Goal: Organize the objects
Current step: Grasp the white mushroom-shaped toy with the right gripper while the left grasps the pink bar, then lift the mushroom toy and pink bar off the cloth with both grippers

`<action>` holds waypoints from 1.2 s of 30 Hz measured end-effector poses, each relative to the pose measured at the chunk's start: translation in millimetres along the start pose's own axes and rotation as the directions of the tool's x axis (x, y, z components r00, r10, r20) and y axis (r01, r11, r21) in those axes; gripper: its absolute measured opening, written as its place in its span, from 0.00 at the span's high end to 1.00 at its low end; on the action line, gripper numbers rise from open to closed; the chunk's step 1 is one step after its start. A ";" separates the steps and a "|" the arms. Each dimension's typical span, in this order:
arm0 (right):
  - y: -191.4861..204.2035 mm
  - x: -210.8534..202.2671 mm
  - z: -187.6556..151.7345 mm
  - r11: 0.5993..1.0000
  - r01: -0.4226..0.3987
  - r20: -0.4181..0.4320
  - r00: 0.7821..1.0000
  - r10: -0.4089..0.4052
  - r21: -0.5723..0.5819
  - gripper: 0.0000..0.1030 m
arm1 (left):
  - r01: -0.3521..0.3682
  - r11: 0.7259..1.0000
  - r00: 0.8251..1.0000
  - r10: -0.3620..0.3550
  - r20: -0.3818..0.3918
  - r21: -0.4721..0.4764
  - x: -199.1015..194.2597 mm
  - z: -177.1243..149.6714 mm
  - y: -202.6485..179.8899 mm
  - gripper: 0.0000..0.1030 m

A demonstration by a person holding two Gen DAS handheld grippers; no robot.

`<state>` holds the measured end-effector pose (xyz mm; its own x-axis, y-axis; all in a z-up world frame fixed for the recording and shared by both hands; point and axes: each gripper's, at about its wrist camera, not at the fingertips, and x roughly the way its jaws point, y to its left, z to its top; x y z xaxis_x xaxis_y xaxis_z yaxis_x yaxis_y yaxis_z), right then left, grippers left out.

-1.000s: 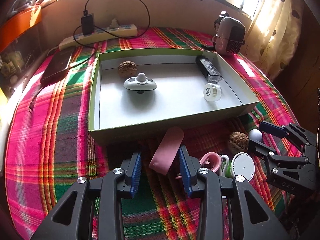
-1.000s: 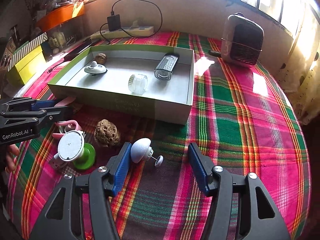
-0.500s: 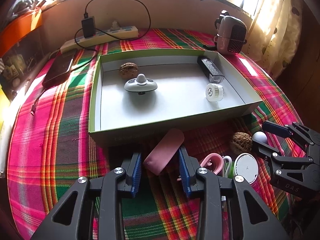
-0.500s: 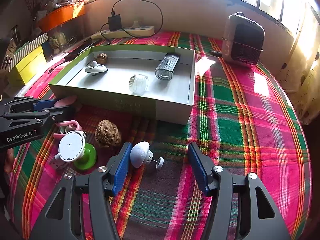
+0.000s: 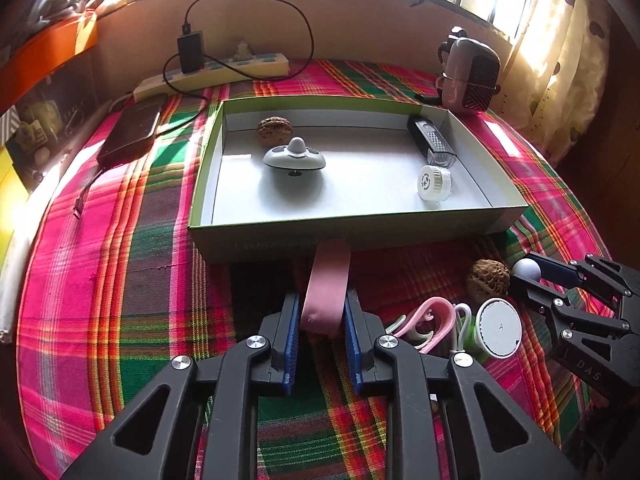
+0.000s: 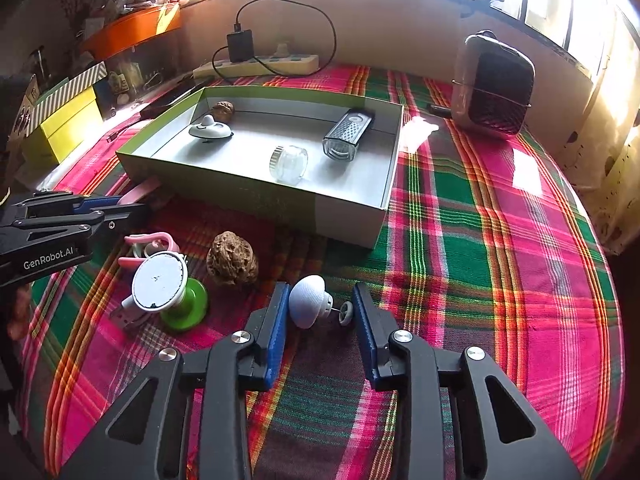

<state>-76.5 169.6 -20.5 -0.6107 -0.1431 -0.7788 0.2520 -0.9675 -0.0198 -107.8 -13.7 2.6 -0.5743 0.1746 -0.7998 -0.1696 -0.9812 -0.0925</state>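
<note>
Pink pouch (image 5: 326, 288), lying loose a second ago, is now pinched by the left gripper (image 5: 322, 320) just before the green box (image 5: 360, 232). Right gripper (image 6: 320, 312) has narrowed around the white mushroom-shaped piece (image 6: 308, 300), not yet clamped. Lift-in likely next.

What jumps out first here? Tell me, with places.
The left tongs are shut on a pink case just in front of the green box. The right tongs straddle a white mushroom-shaped piece on the bright plaid cloth, not yet closed on it.
</note>
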 end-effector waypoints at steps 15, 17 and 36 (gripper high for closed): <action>-0.3 -0.3 -0.3 1.000 -0.002 0.000 1.000 0.002 0.004 0.68 | -0.001 1.000 1.000 0.001 0.004 -0.014 -7.8 -10.5 5.4 0.85; -0.2 -0.4 -0.3 1.000 -0.002 0.000 1.000 0.002 0.004 0.68 | -0.009 1.000 1.000 0.009 0.006 -0.010 -8.0 -10.9 4.0 0.85; 0.9 -0.5 -0.6 1.000 -0.001 0.000 1.000 0.001 0.004 0.68 | -0.050 0.999 0.999 0.050 0.017 0.006 -3.5 -7.2 -2.6 0.85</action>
<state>-75.6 169.0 -20.5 -0.6106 -0.1437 -0.7788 0.2494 -0.9682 -0.0169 -99.5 -12.4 1.3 -0.5959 0.1267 -0.7930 -0.1450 -0.9882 -0.0490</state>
